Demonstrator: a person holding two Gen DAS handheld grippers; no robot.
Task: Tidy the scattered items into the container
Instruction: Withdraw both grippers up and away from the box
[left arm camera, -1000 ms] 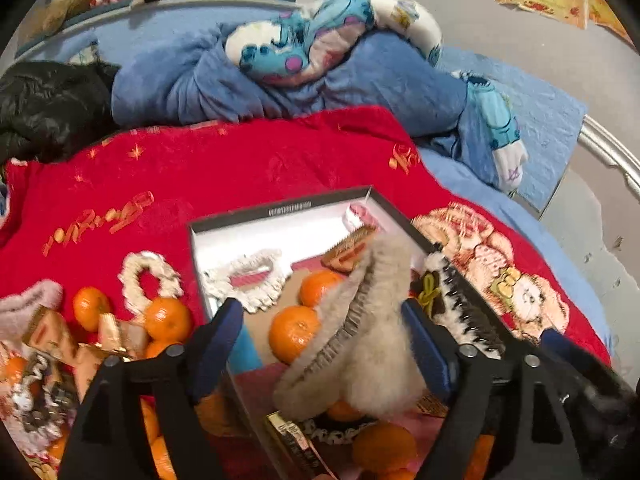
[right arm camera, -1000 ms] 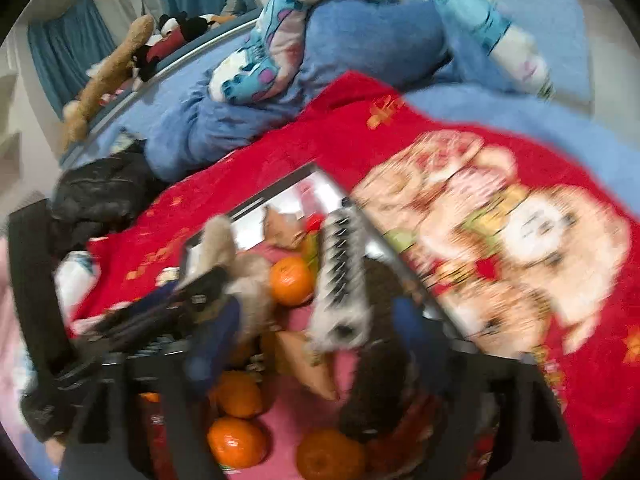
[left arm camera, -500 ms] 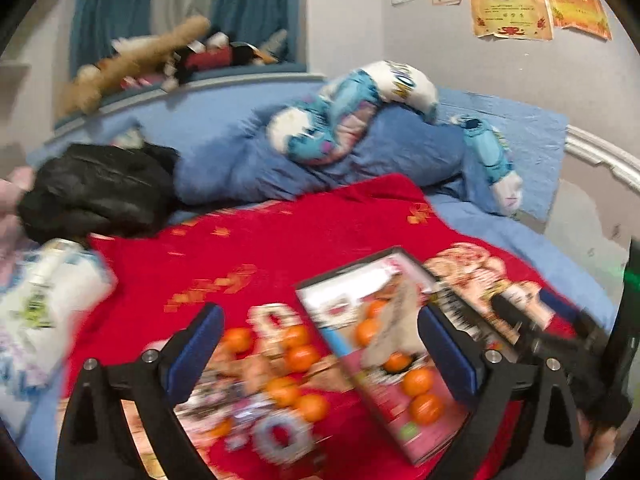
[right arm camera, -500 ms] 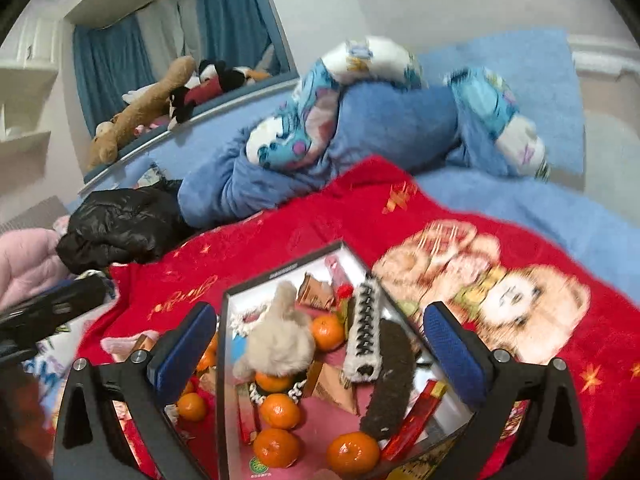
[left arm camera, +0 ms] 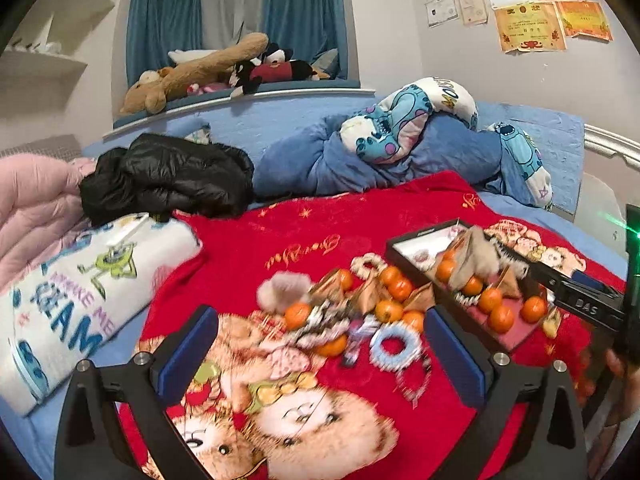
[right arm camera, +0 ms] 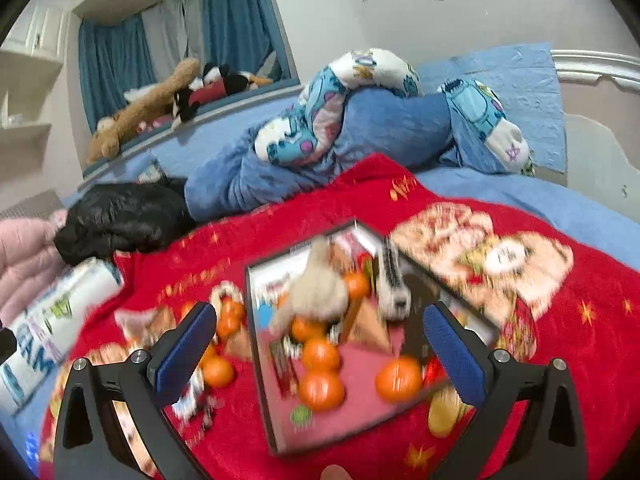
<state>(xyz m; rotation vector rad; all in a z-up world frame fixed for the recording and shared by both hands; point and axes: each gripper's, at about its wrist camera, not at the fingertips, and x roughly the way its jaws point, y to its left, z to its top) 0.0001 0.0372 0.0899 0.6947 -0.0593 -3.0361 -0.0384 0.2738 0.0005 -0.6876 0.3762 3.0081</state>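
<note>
The black-rimmed box (left arm camera: 424, 236) lies on the red blanket, at the right in the left wrist view. It holds tangerines, a furry beige clip (left arm camera: 476, 260), a toothed black clip and snack packets. Left of it lie scattered tangerines (left arm camera: 298, 314), a blue scrunchie (left arm camera: 394, 346), a fluffy pink pom (left arm camera: 284, 286), a white scrunchie (left arm camera: 366, 262) and wrapped snacks. My left gripper (left arm camera: 320, 344) hovers short of this pile, its jaws opening with nothing between them. My right gripper (right arm camera: 316, 340) stands open and empty before the box (right arm camera: 256, 340), in blur.
Behind the red blanket (left arm camera: 320, 224) lie a black jacket (left arm camera: 168, 176), a blue quilt with a cartoon pillow (left arm camera: 400, 128), a rolled white cartoon blanket (left arm camera: 80, 280) and pink bedding (left arm camera: 28, 200). Plush toys (left arm camera: 200, 68) sit on the window ledge. A hand (left arm camera: 624, 364) shows at right.
Both grippers let go of their clips in the box and drew back. The left one opened and swung left toward the scattered pile; the box now looks smaller and farther.
</note>
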